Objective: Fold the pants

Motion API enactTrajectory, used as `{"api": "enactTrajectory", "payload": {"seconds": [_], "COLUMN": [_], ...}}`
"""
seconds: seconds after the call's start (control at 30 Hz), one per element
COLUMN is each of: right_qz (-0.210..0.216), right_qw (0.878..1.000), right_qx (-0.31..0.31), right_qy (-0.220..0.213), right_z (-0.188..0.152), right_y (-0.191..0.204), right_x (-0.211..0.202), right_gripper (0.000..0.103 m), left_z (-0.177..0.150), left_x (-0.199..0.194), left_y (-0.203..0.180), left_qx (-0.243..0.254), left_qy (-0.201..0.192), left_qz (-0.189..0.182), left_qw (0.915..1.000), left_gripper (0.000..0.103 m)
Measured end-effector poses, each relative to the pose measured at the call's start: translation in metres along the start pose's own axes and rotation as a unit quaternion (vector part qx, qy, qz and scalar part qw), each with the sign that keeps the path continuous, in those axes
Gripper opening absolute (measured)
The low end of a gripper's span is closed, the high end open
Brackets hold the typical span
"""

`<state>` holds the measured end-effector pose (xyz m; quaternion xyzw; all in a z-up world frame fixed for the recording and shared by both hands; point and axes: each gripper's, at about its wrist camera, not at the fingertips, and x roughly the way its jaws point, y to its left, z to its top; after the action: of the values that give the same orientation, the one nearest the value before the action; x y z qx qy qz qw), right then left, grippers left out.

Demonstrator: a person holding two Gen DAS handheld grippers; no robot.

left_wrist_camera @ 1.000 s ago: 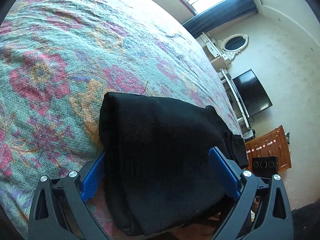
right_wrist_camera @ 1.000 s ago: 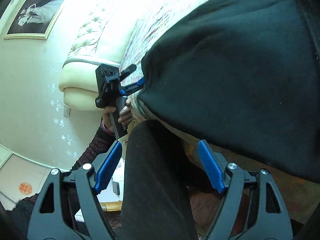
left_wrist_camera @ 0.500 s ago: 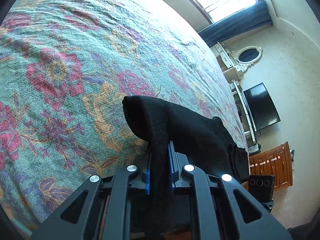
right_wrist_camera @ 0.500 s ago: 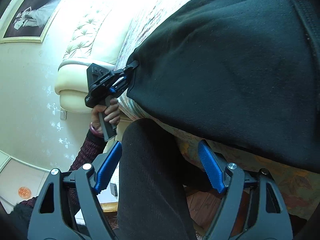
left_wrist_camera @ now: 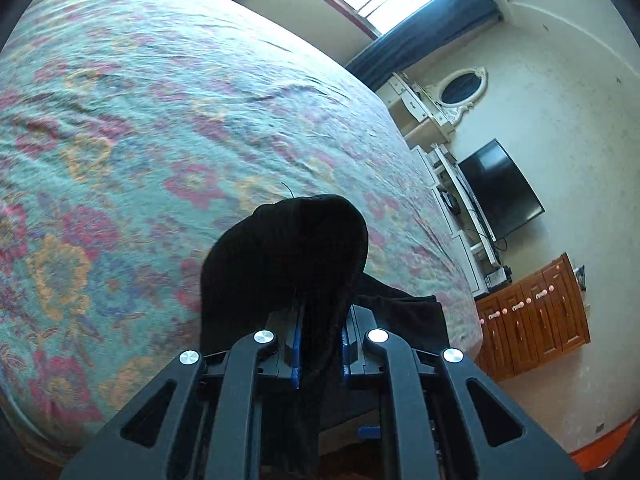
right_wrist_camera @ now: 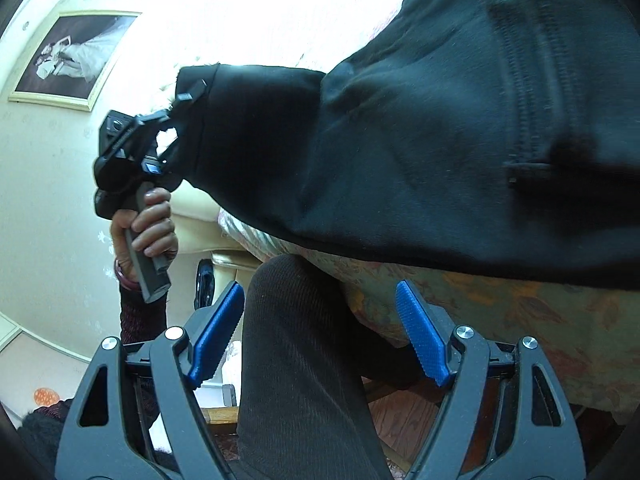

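Observation:
The black pants (left_wrist_camera: 288, 252) lie at the near edge of a bed with a floral cover (left_wrist_camera: 140, 120). My left gripper (left_wrist_camera: 319, 344) is shut on one end of them, and the pinched fabric bulges up over the blue pads, lifted off the cover. In the right wrist view the pants (right_wrist_camera: 440, 140) fill the upper right, with a seam and pocket showing. There the left gripper (right_wrist_camera: 192, 94) holds their left corner raised, gripped by a hand (right_wrist_camera: 152, 220). My right gripper (right_wrist_camera: 320, 336) is open below the bed's edge and touches no cloth.
A person's leg in dark ribbed trousers (right_wrist_camera: 300, 380) stands behind the right gripper's open fingers. A television (left_wrist_camera: 500, 188), a wooden dresser (left_wrist_camera: 532, 320) and a white vanity with an oval mirror (left_wrist_camera: 460, 88) line the far wall. A framed picture (right_wrist_camera: 72, 52) hangs at left.
The left gripper shut on the end of the pants, then rose and carried that end up off the bed. The right gripper stayed open and shifted slightly.

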<state>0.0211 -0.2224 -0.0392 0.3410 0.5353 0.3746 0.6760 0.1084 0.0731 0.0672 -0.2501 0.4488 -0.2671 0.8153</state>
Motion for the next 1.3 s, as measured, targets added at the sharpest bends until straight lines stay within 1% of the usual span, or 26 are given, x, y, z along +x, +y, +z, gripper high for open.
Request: {"api": "enactTrajectory", "payload": {"seconds": [0.1, 0.2, 0.33, 0.4, 0.47, 0.63, 0.7, 0.73, 0.77, 0.8, 0.83, 0.87, 0.9, 0.97, 1.0, 1.03, 1.07, 1.13, 1.2, 1.23, 1.3], "right_qz": [0.007, 0.009, 0.016, 0.016, 0.009, -0.004, -0.01, -0.012, -0.014, -0.015, -0.017, -0.021, -0.025, -0.03, -0.035, -0.041, -0.046, -0.056, -0.059, -0.059, -0.074], "right_qw": [1.0, 0.999, 0.997, 0.996, 0.994, 0.99, 0.989, 0.988, 0.987, 0.986, 0.985, 0.984, 0.983, 0.98, 0.979, 0.977, 0.976, 0.973, 0.973, 0.974, 0.976], "right_qx": [0.009, 0.018, 0.026, 0.029, 0.033, 0.052, 0.057, 0.061, 0.066, 0.069, 0.071, 0.073, 0.075, 0.08, 0.081, 0.08, 0.079, 0.085, 0.087, 0.086, 0.087], "right_qy": [-0.021, -0.039, -0.068, -0.084, -0.101, -0.13, -0.138, -0.143, -0.147, -0.151, -0.156, -0.161, -0.166, -0.179, -0.186, -0.193, -0.199, -0.208, -0.205, -0.2, -0.188], "right_z": [-0.005, -0.008, -0.011, -0.012, -0.008, -0.008, -0.008, -0.008, -0.008, -0.008, -0.008, -0.008, -0.007, -0.007, -0.005, -0.003, -0.001, 0.007, 0.019, 0.026, 0.042], "right_y": [-0.006, -0.013, -0.018, -0.022, -0.027, -0.041, -0.044, -0.045, -0.047, -0.046, -0.046, -0.047, -0.046, -0.048, -0.049, -0.047, -0.046, -0.047, -0.047, -0.048, -0.049], "right_x": [-0.014, -0.027, -0.048, -0.06, -0.074, -0.098, -0.103, -0.105, -0.107, -0.109, -0.111, -0.115, -0.118, -0.128, -0.132, -0.137, -0.139, -0.142, -0.137, -0.131, -0.119], "right_gripper": [0.078, 0.078, 0.078, 0.078, 0.078, 0.078, 0.078, 0.078, 0.078, 0.078, 0.078, 0.078, 0.078, 0.078, 0.079, 0.081, 0.085, 0.086, 0.086, 0.086, 0.086], "left_z": [-0.006, -0.017, -0.035, -0.044, -0.052, -0.069, -0.076, -0.079, -0.081, -0.083, -0.084, -0.085, -0.086, -0.085, -0.084, -0.083, -0.081, -0.076, -0.071, -0.068, -0.065], "left_x": [0.032, 0.069, 0.117, 0.138, 0.158, 0.197, 0.207, 0.209, 0.208, 0.205, 0.201, 0.195, 0.188, 0.171, 0.161, 0.151, 0.138, 0.12, 0.105, 0.1, 0.09], "left_y": [-0.038, -0.067, -0.087, -0.092, -0.095, -0.098, -0.102, -0.104, -0.107, -0.11, -0.112, -0.115, -0.118, -0.12, -0.121, -0.118, -0.113, -0.096, -0.07, -0.055, -0.022], "left_qx": [0.02, 0.051, 0.07, 0.07, 0.074, 0.089, 0.104, 0.112, 0.114, 0.112, 0.106, 0.1, 0.098, 0.106, 0.113, 0.121, 0.128, 0.129, 0.109, 0.091, 0.041], "left_qy": [0.017, 0.036, 0.06, 0.072, 0.082, 0.104, 0.107, 0.108, 0.106, 0.105, 0.105, 0.104, 0.101, 0.088, 0.077, 0.061, 0.039, 0.003, -0.023, -0.031, -0.037], "left_qz": [-0.013, -0.012, -0.006, -0.002, 0.01, 0.056, 0.069, 0.068, 0.059, 0.042, 0.021, 0.004, -0.003, -0.002, 0.007, 0.023, 0.052, 0.106, 0.147, 0.164, 0.189], "left_qw": [0.9996, 0.998, 0.9957, 0.995, 0.9938, 0.989, 0.9864, 0.9855, 0.986, 0.9873, 0.9886, 0.9895, 0.99, 0.9905, 0.9905, 0.9905, 0.9896, 0.9859, 0.9828, 0.9818, 0.9805], "left_gripper": [0.013, 0.013, 0.012, 0.012, 0.012, 0.013, 0.018, 0.03, 0.041, 0.047, 0.058, 0.064, 0.064, 0.066, 0.069, 0.075, 0.078, 0.081, 0.082, 0.082, 0.082]}}
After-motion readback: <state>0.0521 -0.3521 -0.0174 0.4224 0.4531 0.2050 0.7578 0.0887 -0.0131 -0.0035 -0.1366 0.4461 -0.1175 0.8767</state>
